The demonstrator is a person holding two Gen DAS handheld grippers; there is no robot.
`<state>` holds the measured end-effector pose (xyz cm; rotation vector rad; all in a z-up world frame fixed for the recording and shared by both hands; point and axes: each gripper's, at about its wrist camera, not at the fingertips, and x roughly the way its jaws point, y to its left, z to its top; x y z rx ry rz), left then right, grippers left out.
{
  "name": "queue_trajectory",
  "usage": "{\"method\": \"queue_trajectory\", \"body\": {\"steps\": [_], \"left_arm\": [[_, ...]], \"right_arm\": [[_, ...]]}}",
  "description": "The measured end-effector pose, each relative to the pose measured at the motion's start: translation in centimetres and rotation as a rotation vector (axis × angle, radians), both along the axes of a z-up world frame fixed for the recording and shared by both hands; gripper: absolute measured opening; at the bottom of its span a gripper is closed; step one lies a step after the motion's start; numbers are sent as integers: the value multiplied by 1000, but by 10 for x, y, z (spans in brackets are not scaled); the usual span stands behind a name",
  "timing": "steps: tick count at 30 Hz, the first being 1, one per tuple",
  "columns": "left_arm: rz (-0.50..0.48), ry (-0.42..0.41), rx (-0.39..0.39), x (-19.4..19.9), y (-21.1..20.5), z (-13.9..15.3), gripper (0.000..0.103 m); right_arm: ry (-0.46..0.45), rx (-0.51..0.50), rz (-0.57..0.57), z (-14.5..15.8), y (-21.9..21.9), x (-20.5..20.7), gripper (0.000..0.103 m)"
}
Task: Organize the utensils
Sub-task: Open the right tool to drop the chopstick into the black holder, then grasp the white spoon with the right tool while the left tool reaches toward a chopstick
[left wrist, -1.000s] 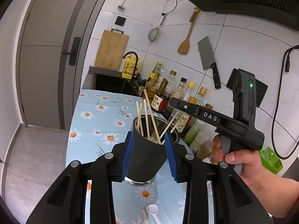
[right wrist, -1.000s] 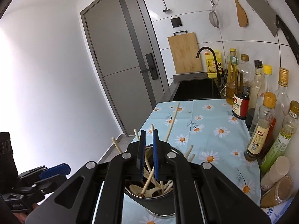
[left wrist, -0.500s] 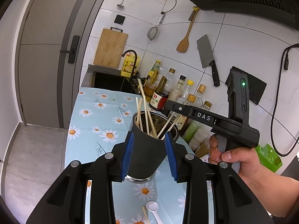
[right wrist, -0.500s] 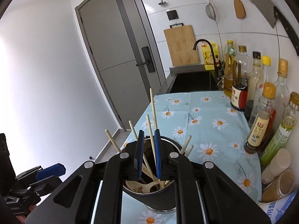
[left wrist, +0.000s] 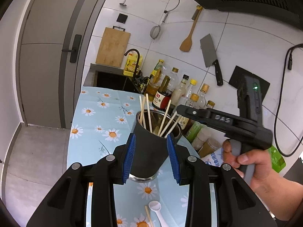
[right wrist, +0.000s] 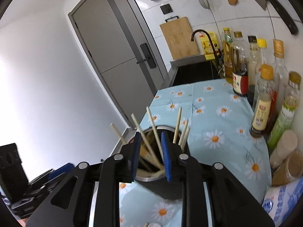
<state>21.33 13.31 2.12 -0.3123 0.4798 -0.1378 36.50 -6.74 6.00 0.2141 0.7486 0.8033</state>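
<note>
Left gripper (left wrist: 151,156): blue pads clamped on the black steel-rimmed holder cup (left wrist: 151,147).
Right gripper (right wrist: 149,155): jaws just opening, nothing gripped, over the cup mouth.
Next pick: pale wooden chopstick (left wrist: 149,216) and white plastic spoon (left wrist: 158,211), six o'clock of the cup.

Ahead of me a white tiled wall (left wrist: 236,43) carries a hanging cleaver (left wrist: 210,55), wooden spatula (left wrist: 187,41) and strainer (left wrist: 155,33). A wooden cutting board (left wrist: 113,50) leans at the far end behind the black sink (left wrist: 111,82). To the left stands a grey door (right wrist: 117,56); daisy-print cloth (right wrist: 217,117) covers the counter.
</note>
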Motion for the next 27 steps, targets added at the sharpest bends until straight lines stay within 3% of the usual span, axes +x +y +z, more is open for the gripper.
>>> {"method": "queue_trajectory", "body": {"steps": [7,10,12,14,23,27], "left_arm": [[-30,88,-1,-8,-6,-21,33],[-26,118,6,-16,-8,-31,33],[-38,140,7,-19,-11,-37,33],[-45,159,19,-25,-14,-43,33],[-13,240,0,-46,-12,-68,33],[2,284,-20,-56,-9,-84,33]], "right_arm": [[169,-45,15,-21,-17,-33,36],[265,-82,40,-34,-16,-45,46],[266,-152,58,-41,-9,-57,51],[294,-195,87,-49,-3,-66,51],[607,-354,63,-105,16,-84,51],[698,-438,52,-128,24,-84,42]]}}
